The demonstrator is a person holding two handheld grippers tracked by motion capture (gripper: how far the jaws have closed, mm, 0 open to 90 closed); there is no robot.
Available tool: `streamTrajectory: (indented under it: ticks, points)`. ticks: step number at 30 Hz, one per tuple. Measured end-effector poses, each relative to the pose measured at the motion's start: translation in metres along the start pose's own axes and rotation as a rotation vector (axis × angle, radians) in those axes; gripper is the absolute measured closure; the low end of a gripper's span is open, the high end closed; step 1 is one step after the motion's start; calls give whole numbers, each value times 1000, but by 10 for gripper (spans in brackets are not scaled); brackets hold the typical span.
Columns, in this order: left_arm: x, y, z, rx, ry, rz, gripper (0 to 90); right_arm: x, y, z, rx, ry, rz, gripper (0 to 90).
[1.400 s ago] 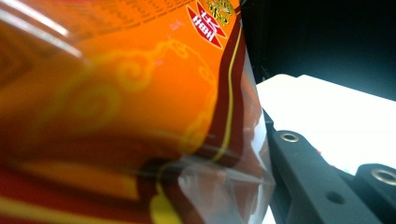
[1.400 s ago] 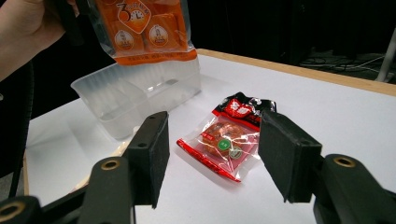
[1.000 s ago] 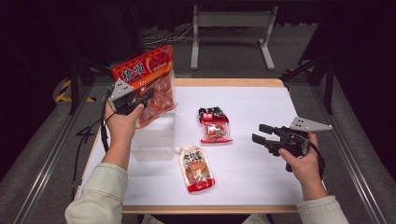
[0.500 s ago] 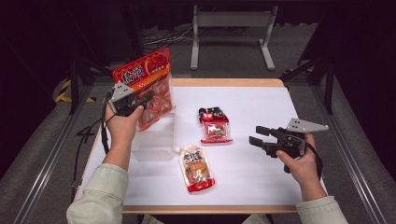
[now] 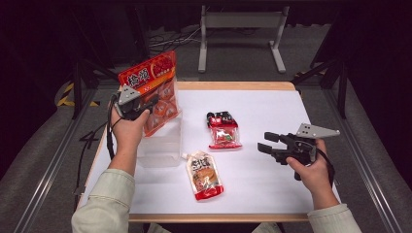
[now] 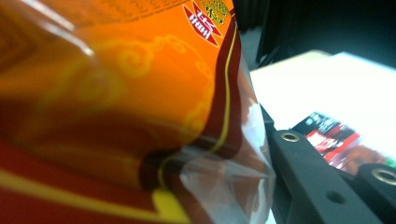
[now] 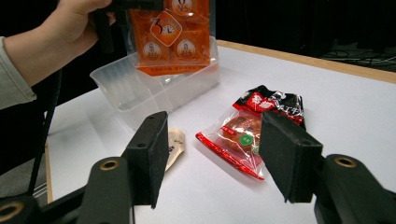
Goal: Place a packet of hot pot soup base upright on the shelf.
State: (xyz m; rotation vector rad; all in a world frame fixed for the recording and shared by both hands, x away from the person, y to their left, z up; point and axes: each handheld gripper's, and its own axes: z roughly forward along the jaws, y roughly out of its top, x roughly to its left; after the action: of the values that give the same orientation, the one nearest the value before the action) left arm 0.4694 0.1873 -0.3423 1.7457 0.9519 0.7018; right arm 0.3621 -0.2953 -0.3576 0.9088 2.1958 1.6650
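Your left gripper (image 5: 145, 104) is clamped on the orange bag (image 5: 154, 92), holding it upright w/ its bottom edge dipped into the clear bin (image 5: 160, 145) at the table's left side. In the left gripper view the bag (image 6: 116, 107) sits right up against the lens, blurry, w/ one black jaw beside its clear edge seam. From the right gripper view you can see the bag (image 7: 175, 35) hanging over the bin (image 7: 140, 93), lower part inside it, but whether it touches the bin floor I can't tell.

Your right gripper (image 5: 267, 144) is released, nothing between the jaws, hovering near the table's (image 5: 272, 184) right side & pointing left toward the middle. Its own view looks past both pads at the red pack (image 7: 254, 130), which lies flat on the white top, well apart from the jaws.

Other stuff: the red pack (image 5: 224, 131) sits mid-table, just right of the bin. The spout pouch (image 5: 204, 174) lies flat nearer to you, just off the bin's front right corner, cap toward the bin. In the right gripper view the pouch (image 7: 175, 142) peeks out behind the left jaw.
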Motion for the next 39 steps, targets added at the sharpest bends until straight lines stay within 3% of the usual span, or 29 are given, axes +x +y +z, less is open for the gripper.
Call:
streamTrajectory:
  ticks: [7, 15, 17, 18, 25, 29, 32, 35, 39]
  points:
    - [-1, -9, 12, 38, -17, -7, 711, 0, -1, 1, 4, 8, 0, 434]
    - [4, -12, 15, 102, -45, -17, 709, -1, -1, 1, 3, 7, 2, 426]
    - [5, -12, 15, 143, -59, -17, 706, -1, -1, 2, 5, 7, 0, 424]
    - [5, -12, 16, 188, -55, -8, 702, 0, -1, 2, 5, 8, -1, 423]
    - [20, -24, 11, 186, -57, -104, 690, 2, -1, 3, 5, 7, -10, 404]
    - [18, -23, 11, 202, -38, -80, 657, 2, -1, 4, 7, 6, -13, 402]
    - [19, -24, 10, 227, -9, -65, 558, 2, -1, 3, 4, 5, -14, 397]
    - [22, -28, 9, 187, 1, -80, 307, 1, -1, 2, 0, -2, -16, 386]
    - [22, -30, 5, 159, 4, -69, 126, 1, -1, 3, -3, -8, -23, 376]
